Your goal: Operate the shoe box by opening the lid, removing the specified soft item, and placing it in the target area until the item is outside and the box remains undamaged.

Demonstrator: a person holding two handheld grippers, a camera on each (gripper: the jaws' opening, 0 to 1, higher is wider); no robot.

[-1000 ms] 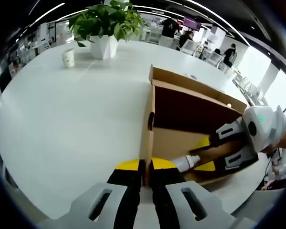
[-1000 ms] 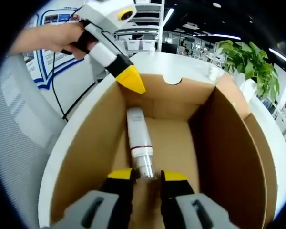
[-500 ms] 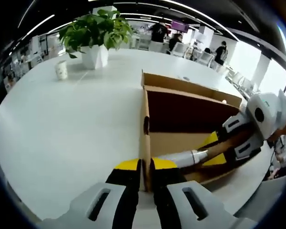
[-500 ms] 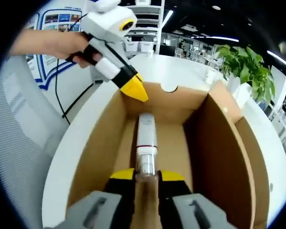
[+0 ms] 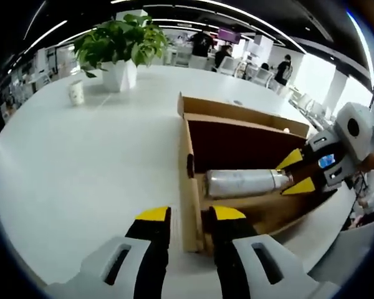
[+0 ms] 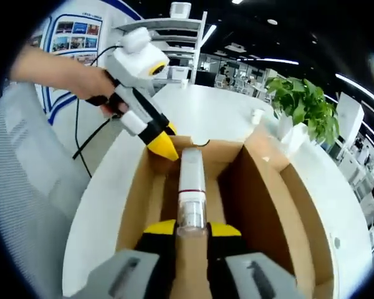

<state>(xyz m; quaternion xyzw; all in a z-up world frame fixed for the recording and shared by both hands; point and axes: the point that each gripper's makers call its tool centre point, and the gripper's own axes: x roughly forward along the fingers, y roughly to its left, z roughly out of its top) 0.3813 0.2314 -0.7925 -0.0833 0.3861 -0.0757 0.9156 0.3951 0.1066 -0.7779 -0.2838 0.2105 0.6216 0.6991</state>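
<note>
The white tube [image 6: 191, 180], a soft squeeze tube with a clear cap end, is held lengthwise above the open cardboard shoe box [image 6: 262, 205], lifted clear of the box floor. The right tool [image 6: 191, 230] pinches its cap end between yellow-tipped jaws. In the left gripper view the same tube [image 5: 240, 184] lies level across the box opening, with the right tool [image 5: 297, 175] clamped on its far end. The left tool [image 5: 191, 215] straddles the near end wall of the shoe box [image 5: 188, 187], one jaw on each side of the cardboard; whether the jaws press on it I cannot tell. In the right gripper view the left tool [image 6: 164, 146] sits at the box's far end wall, held by a hand [image 6: 93, 84]. The box stands on a white counter [image 5: 81, 162]. A potted plant [image 5: 118, 47] and a paper cup [image 5: 76, 92] stand well apart from the box.
</note>
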